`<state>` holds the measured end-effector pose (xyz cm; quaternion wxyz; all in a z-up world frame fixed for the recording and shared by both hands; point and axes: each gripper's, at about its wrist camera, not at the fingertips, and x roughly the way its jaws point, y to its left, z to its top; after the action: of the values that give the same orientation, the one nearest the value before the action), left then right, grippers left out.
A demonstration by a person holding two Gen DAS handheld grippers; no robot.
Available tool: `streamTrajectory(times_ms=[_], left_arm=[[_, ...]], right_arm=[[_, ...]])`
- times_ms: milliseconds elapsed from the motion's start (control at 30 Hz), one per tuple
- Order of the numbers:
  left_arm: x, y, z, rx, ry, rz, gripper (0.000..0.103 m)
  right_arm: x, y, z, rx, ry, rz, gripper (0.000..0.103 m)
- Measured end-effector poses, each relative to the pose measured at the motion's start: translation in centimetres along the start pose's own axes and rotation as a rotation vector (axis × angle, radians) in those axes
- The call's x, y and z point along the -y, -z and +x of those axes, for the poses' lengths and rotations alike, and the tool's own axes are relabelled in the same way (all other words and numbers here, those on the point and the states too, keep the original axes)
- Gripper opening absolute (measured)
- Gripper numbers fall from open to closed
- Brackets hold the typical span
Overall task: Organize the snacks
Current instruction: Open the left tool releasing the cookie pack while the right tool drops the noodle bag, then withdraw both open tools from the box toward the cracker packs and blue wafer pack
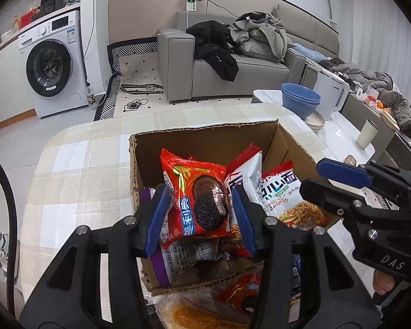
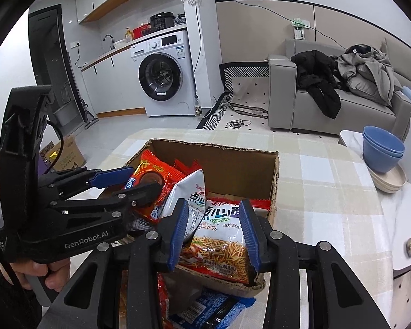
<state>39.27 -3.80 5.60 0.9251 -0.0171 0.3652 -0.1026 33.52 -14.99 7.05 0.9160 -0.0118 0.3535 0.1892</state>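
My left gripper [image 1: 202,216] stands over the box [image 1: 205,134] with the red cookie pack [image 1: 197,200] upright between its blue pads; the pads sit beside the pack's edges, and I judge the squeeze loose or just let go, since the pack leans on the packs behind it and would stand without me. My right gripper [image 2: 215,233] has its pads on both sides of the noodle pack [image 2: 219,244], which stands at the near right corner of the box, and its jaws are drawn in about as far as they go, so I take it as clamped on that pack. I hold both packs on end because upright they file side by side and leave the far half of the box free. In the box I count two red cookie packs at least, two noodle packs, the second [image 2: 186,205] leaning between the others, and a purple pack [image 1: 161,263] low at the left; more may lie under them. On the cloth [image 2: 328,186] just before the box I count three loose packs, an orange one [image 1: 189,312], a red one [image 1: 246,293] and a blue one [image 2: 213,309], not yet put away. Two blue bowls [image 2: 383,148] are stacked well off to the right
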Motion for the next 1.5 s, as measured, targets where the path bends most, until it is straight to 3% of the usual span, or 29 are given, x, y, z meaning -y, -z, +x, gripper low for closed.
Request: streamTrajectory(times_ms=[133, 200, 300, 400, 433, 900, 1500], left_arm=[[0.0, 0.0, -1.8, 0.016, 0.013, -0.021, 0.077], [-0.2, 0.2, -2.7, 0.021, 0.009, -0.03, 0.081], [-0.6, 0.8, -4.3, 0.029, 0.005, -0.04, 0.086], [-1.2, 1.4, -5.9, 0.039, -0.008, -0.052, 0.102], [-1.4, 1.7, -6.6, 0.048, -0.011, -0.057, 0.102], [-3.7, 5.8, -12.4, 0.061, -0.046, -0.098, 0.102], [-5.8, 10.6, -11.7, -0.011, -0.094, -0.158, 0.102]], right_arm=[[0.5, 0.3, -0.9, 0.007, 0.0, 0.011, 0.052], [0.7, 0.7, -1.5, 0.015, 0.003, 0.017, 0.059], [1.0, 1.2, -2.5, 0.023, -0.022, 0.04, 0.085], [1.3, 1.8, -3.6, 0.033, -0.033, 0.062, 0.095], [1.3, 1.9, -3.9, 0.035, -0.029, 0.062, 0.1], [1.4, 4.6, -6.6, 0.029, -0.025, 0.101, 0.103], [2.1, 7.9, -5.7, -0.049, -0.024, 0.145, 0.103]])
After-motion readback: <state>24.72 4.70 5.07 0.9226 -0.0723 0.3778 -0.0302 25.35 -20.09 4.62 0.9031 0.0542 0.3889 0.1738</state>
